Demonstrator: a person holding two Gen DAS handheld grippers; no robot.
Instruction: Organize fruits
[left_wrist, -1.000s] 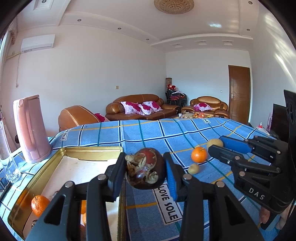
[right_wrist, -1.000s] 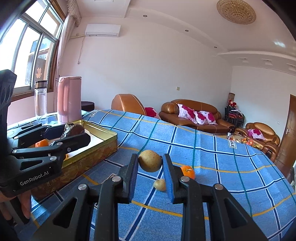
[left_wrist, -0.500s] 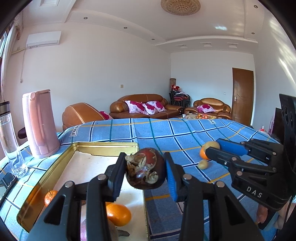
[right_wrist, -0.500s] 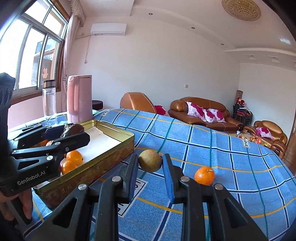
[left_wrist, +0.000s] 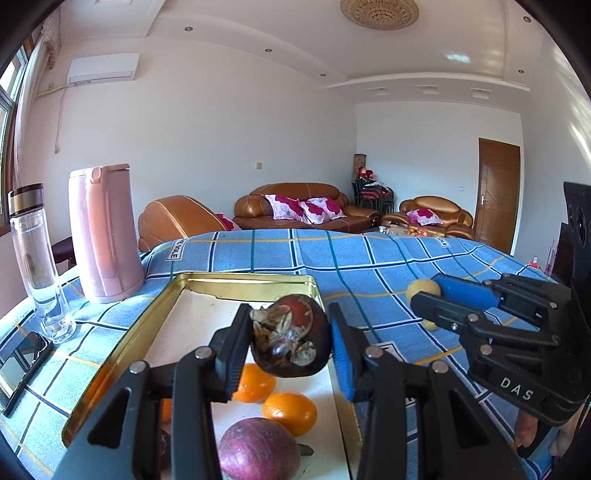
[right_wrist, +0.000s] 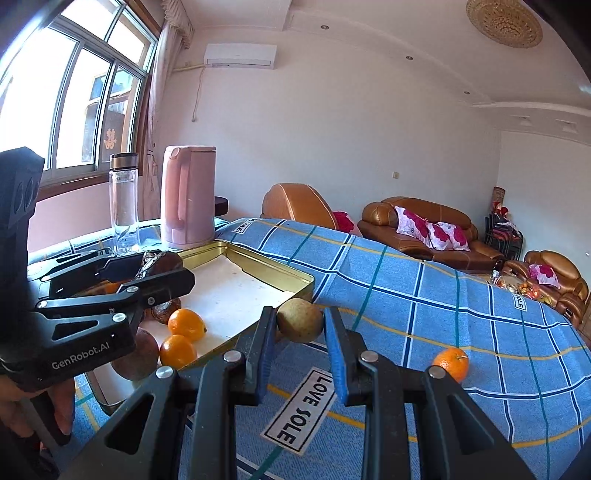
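Left gripper (left_wrist: 291, 341) clamps a dark mangosteen (left_wrist: 291, 335) above the gold tray (left_wrist: 243, 277); two oranges (left_wrist: 290, 412) already inside. Right gripper (right_wrist: 300, 334) grips a pear (right_wrist: 300, 325) just off the tray's near corner; a tangerine (right_wrist: 450, 363) waits on the cloth.

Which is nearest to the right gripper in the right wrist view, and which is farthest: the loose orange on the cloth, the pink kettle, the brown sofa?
From the right gripper:
1. Loose orange, on the cloth just to its right.
2. Pink kettle, standing at the far left past the tray.
3. Brown sofa, across the room.
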